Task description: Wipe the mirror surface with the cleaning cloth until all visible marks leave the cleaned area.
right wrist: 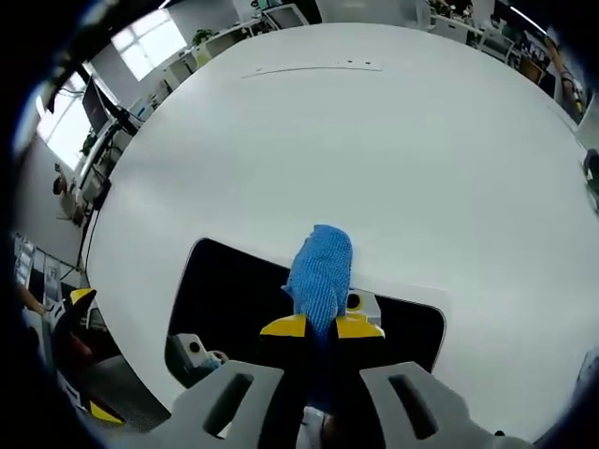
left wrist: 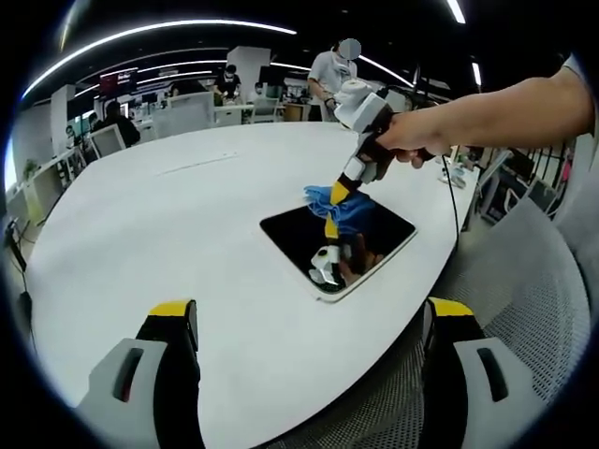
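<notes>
Your right gripper (right wrist: 321, 326) is closed on the cloth (right wrist: 320, 271), pressing it onto the mirror (left wrist: 296, 234), which lies flat near the table's (left wrist: 168, 224) edge. Push hard toward that edge and the mirror could slide off; a loose pinch could drop the cloth. Your left gripper (left wrist: 314, 323) hangs back, jaws wide apart and empty. Nothing blocks the mirror; people sit well off

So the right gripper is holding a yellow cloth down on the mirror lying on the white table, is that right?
Not quite: the cloth is blue, not yellow; the yellow is only on the jaw tips. The right gripper view shows it clamped in the right gripper over the mirror, and the left gripper view shows the same cloth on the mirror on the white table.
</notes>
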Motion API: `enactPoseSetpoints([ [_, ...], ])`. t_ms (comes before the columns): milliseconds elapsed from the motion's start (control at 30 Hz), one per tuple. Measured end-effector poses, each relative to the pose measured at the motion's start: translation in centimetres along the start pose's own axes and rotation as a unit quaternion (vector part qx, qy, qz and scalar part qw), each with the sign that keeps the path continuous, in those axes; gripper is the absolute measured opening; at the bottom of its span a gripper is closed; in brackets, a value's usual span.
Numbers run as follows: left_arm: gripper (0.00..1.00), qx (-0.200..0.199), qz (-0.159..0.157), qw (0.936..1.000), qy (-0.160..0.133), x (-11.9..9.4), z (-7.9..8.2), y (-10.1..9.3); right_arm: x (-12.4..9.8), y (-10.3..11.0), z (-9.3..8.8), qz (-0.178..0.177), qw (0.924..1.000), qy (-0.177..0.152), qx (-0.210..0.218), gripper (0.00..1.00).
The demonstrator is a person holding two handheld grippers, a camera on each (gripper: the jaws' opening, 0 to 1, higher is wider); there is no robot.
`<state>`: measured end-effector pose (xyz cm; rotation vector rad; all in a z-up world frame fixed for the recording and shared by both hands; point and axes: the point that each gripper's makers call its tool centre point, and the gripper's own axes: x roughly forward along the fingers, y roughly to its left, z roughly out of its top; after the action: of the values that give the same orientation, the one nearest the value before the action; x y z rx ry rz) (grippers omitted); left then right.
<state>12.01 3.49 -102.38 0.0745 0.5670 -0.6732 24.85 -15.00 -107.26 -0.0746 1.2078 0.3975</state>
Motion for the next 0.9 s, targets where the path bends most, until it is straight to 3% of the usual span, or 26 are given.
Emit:
enactPoseSetpoints([
  [300, 0.99, 0.0, 0.0, 1.0, -0.001, 0.0, 0.1, 0.0, 0.4, -1.9, 0.2, -0.009, 0.9999, 0.001, 0.006, 0.03],
  [600, 0.99, 0.002, 0.0, 1.0, 0.0, 0.0, 0.1, 0.0, 1.1, -2.1, 0.5, -0.012, 0.9998, -0.008, 0.017, 0.03],
  [900, 0.99, 0.002, 0.0, 1.0, 0.001, 0.0, 0.1, 0.0, 0.8, -1.7, -1.0, -0.018, 0.9995, -0.017, 0.018, 0.03],
])
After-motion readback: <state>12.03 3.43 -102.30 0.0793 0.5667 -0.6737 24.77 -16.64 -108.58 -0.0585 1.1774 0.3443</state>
